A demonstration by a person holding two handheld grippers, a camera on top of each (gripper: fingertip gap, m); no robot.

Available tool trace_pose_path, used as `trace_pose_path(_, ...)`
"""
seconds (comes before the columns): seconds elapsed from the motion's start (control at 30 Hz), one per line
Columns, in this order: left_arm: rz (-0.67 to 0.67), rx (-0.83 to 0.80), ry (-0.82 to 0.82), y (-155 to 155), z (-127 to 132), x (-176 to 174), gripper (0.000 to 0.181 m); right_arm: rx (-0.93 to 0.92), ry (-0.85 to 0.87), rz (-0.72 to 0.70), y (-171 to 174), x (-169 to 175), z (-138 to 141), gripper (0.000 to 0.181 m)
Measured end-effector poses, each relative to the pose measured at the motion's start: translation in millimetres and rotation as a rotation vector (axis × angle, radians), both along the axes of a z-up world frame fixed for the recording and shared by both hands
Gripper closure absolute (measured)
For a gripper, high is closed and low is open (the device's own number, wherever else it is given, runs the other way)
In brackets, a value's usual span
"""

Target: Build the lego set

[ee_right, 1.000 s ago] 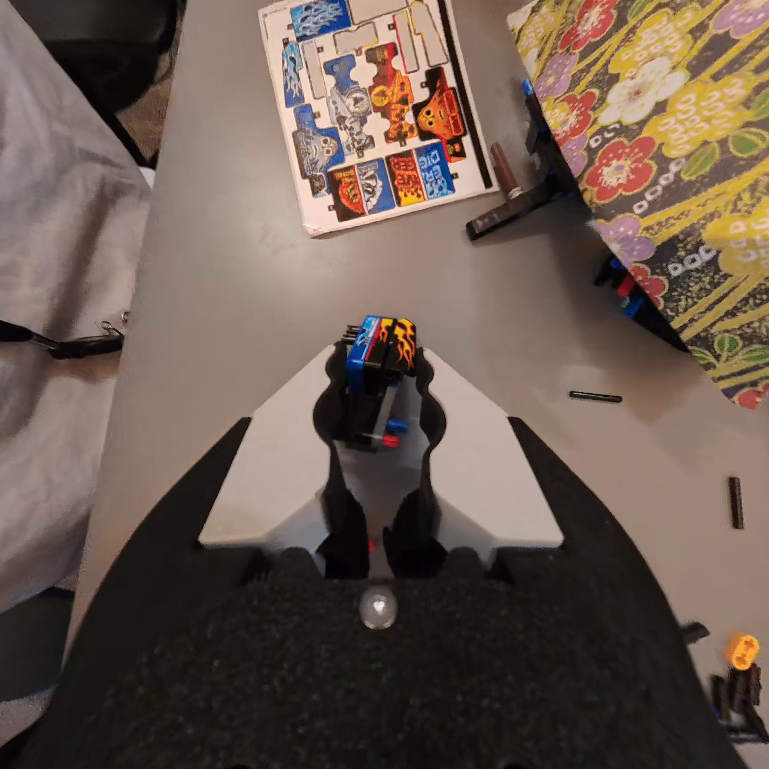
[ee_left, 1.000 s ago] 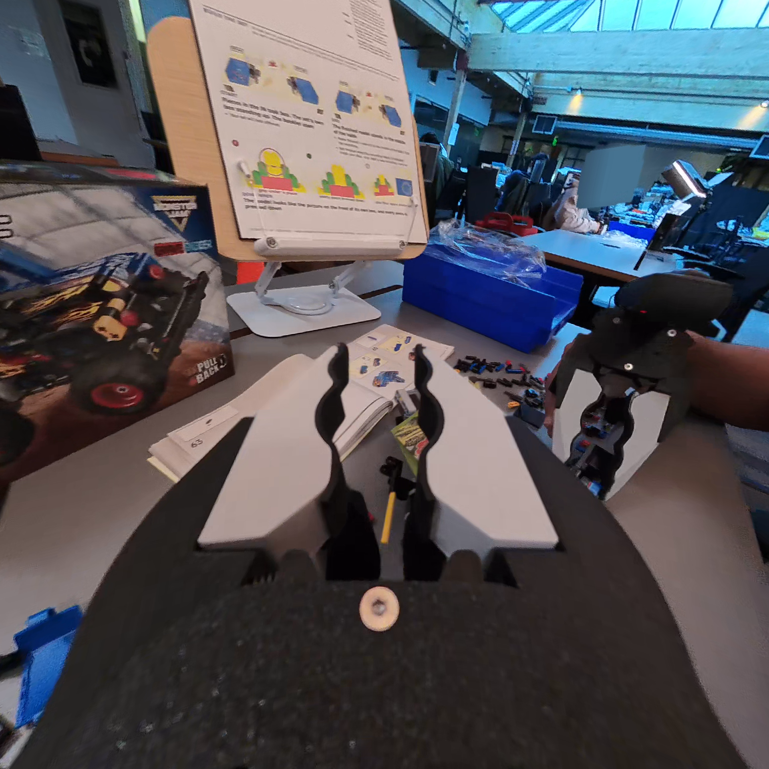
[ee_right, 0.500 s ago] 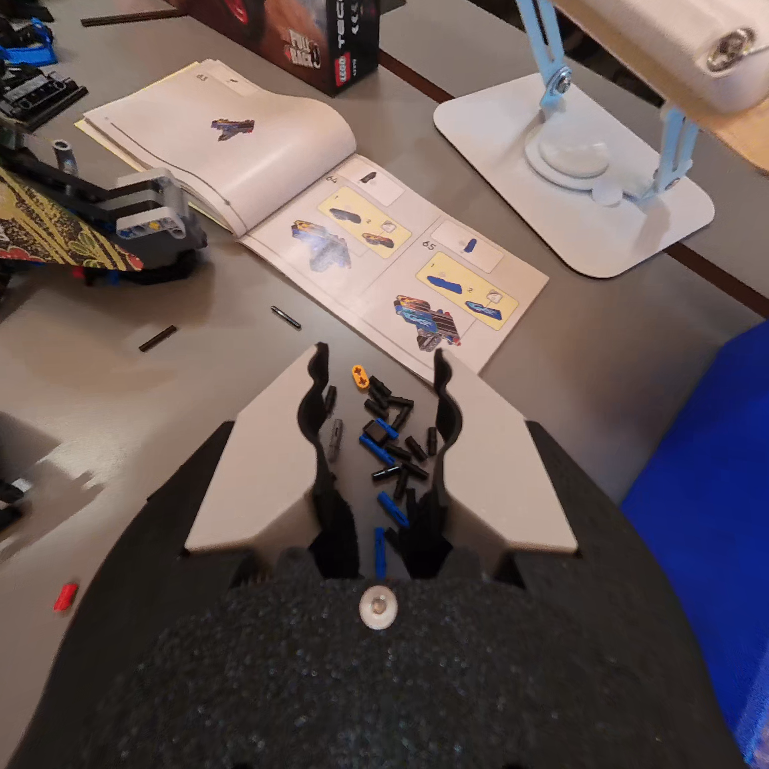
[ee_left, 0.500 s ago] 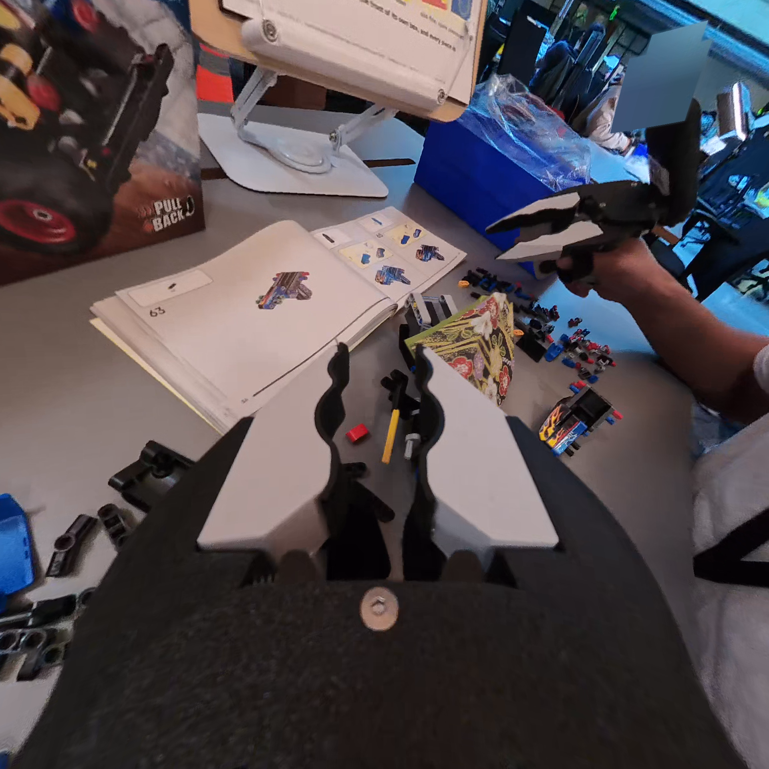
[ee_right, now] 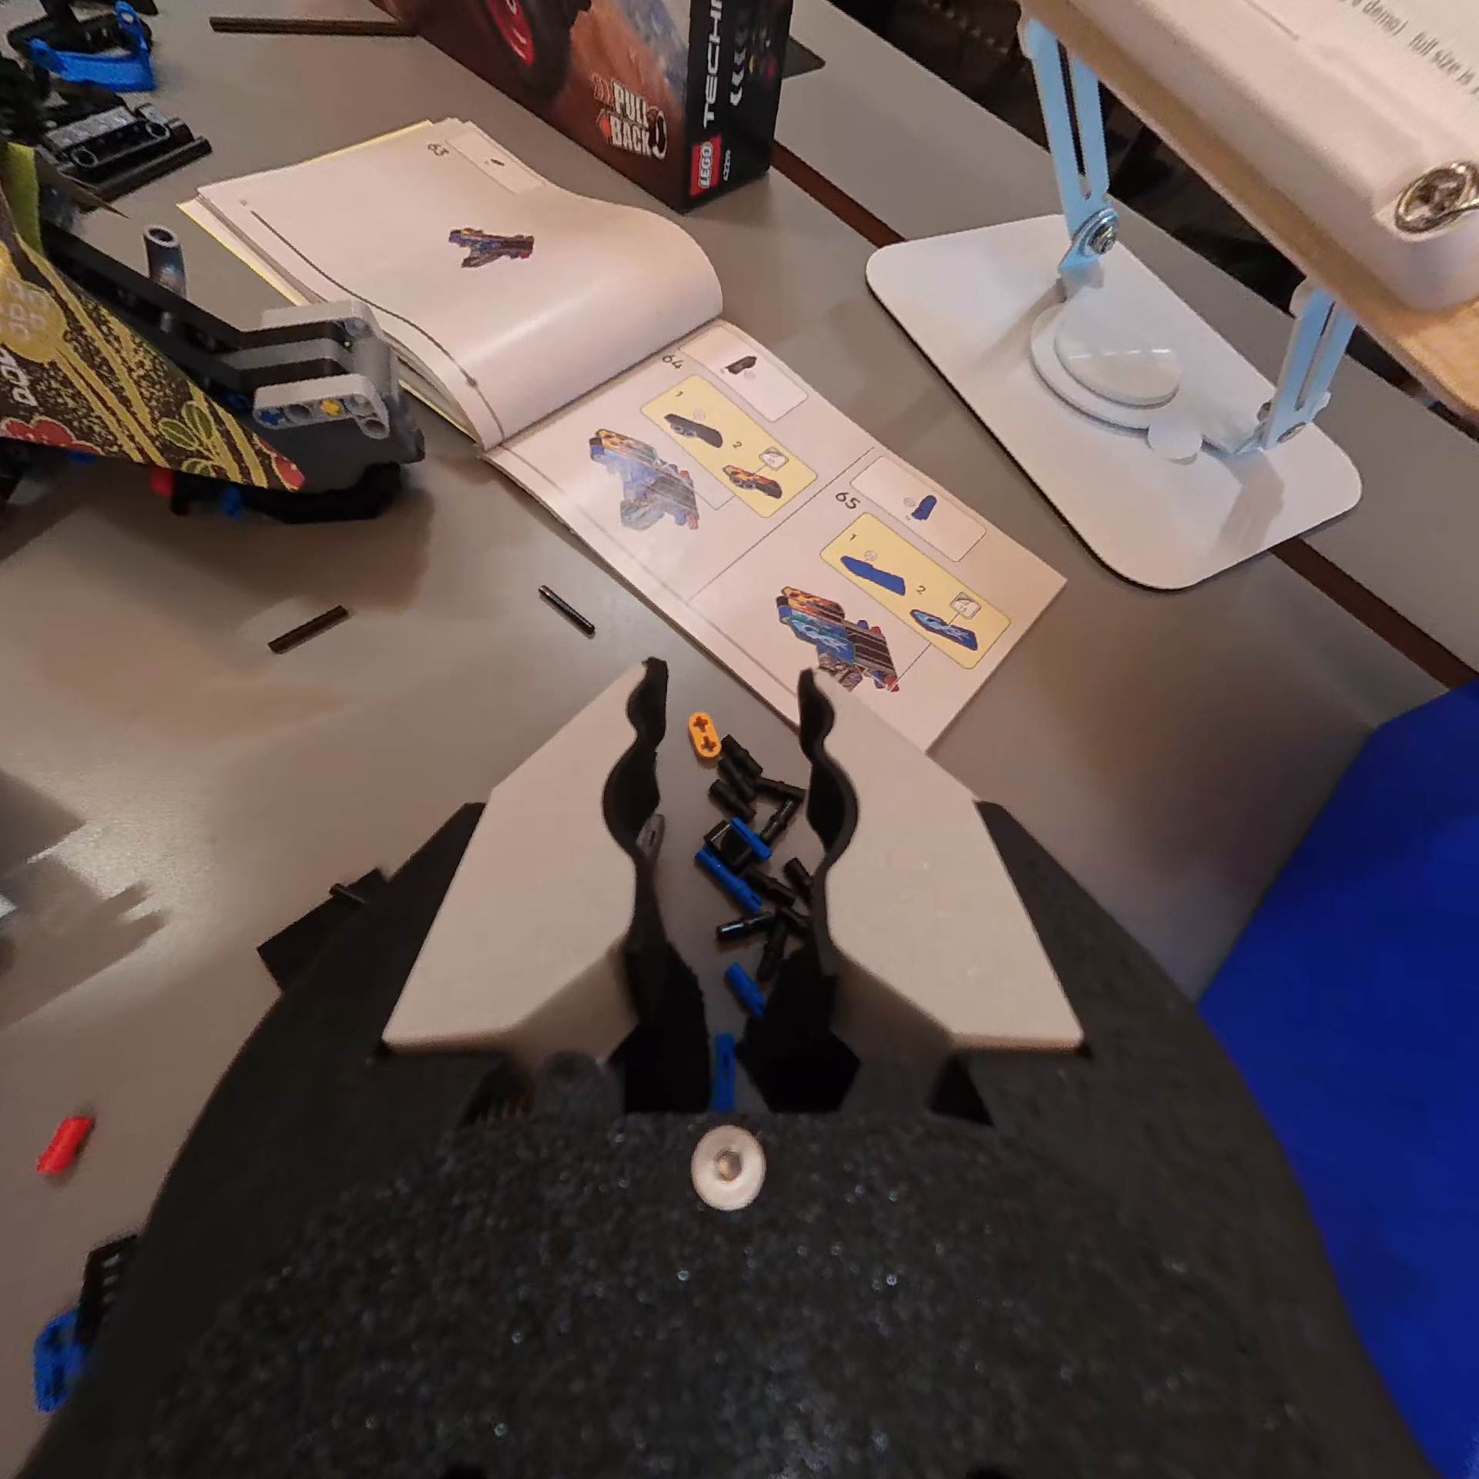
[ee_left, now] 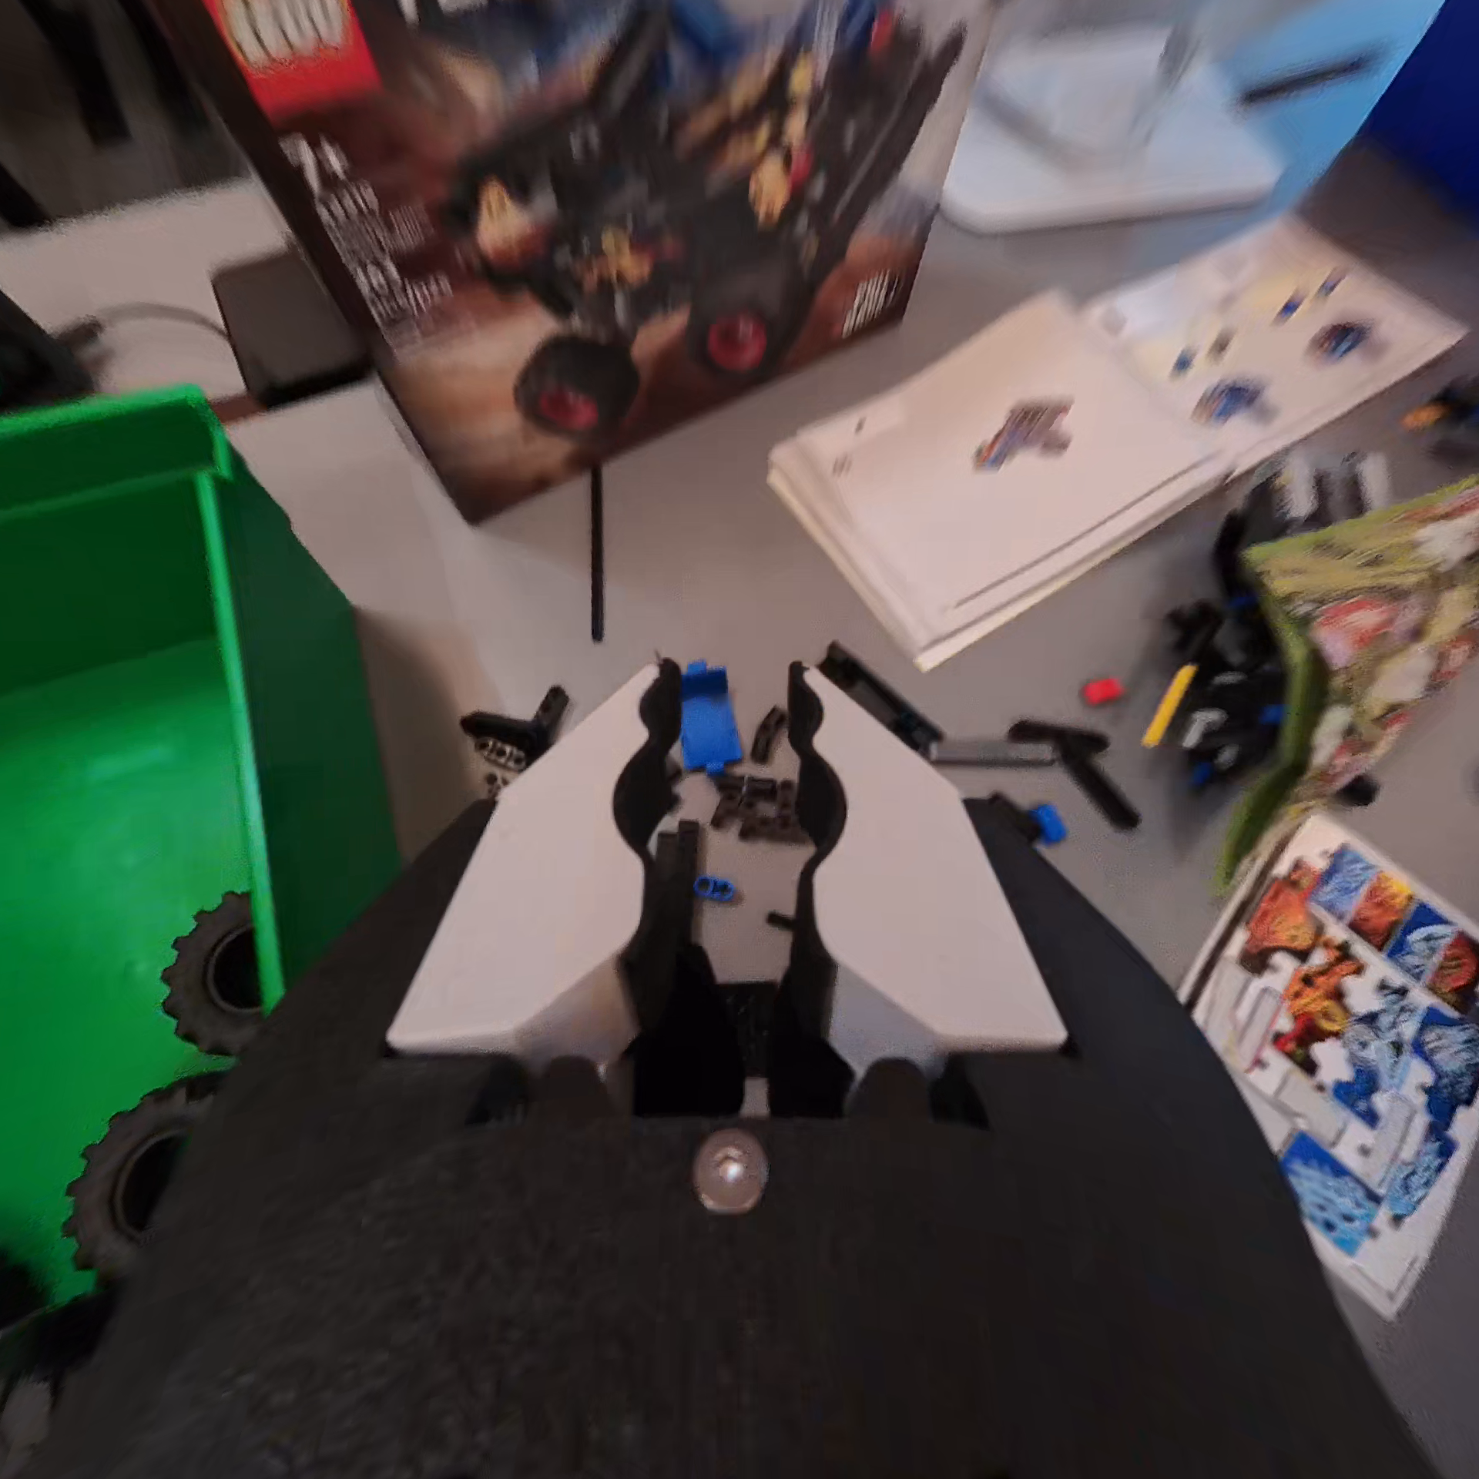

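Note:
My left gripper (ee_left: pixel 728 676) is open and empty, low over loose pieces on the grey table: a blue panel piece (ee_left: pixel 704 716), black connectors (ee_left: pixel 756 804) and a tiny blue piece (ee_left: pixel 712 887). My right gripper (ee_right: pixel 730 676) is open and empty above a pile of small black and blue pins (ee_right: pixel 748 868) with an orange connector (ee_right: pixel 704 734) at its far end. The partly built model (ee_right: pixel 320 384) lies under a floral cloth (ee_right: pixel 96 376) at the left of the right wrist view. The cloth also shows in the left wrist view (ee_left: pixel 1376 640). The open instruction booklet (ee_right: pixel 560 320) lies beyond the pins.
A green bin (ee_left: pixel 120 720) with black tyres (ee_left: pixel 216 976) stands left. The set's box (ee_left: pixel 640 240) stands behind. A sticker sheet (ee_left: pixel 1360 1000) lies at the right. A white stand base (ee_right: pixel 1120 400), a blue bin (ee_right: pixel 1360 1000), loose black axles (ee_right: pixel 308 628) and a red piece (ee_right: pixel 64 1144) are around. One gripper's finger ends stand about 45 cm off the other's. From my left tips it is roughly 11 cm to the tiny blue piece (ee_left: pixel 712 887); from my right, 45 cm.
My left gripper has swung left and down to the loose pieces by the green bin. My right gripper let go of the flame-stickered assembly a second ago and now hovers closer over the pins.

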State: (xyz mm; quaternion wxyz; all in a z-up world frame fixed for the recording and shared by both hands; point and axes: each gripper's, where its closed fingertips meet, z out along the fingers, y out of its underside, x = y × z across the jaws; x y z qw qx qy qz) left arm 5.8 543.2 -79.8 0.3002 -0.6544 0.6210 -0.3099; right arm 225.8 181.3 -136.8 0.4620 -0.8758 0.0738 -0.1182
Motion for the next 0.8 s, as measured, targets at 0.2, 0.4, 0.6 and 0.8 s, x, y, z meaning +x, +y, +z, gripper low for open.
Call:
trace_pose_path(0.2,-0.036,0.116,0.317,11,-53,-14,0.155,0.004,-0.002,0.021,2,-8,5,0.149)
trace_pose_path(0.4,-0.098,0.102,0.459,-5,-69,-64,0.152,0.006,0.020,0.030,3,-10,2,0.150)
trace_pose_path(0.6,-0.166,0.126,0.547,-37,-73,-124,0.149,0.003,0.021,0.037,3,-12,1,0.152)
trace_pose_path(0.8,-0.164,0.161,0.558,-45,-68,-163,0.151,-0.002,0.020,0.042,3,-13,1,0.153)
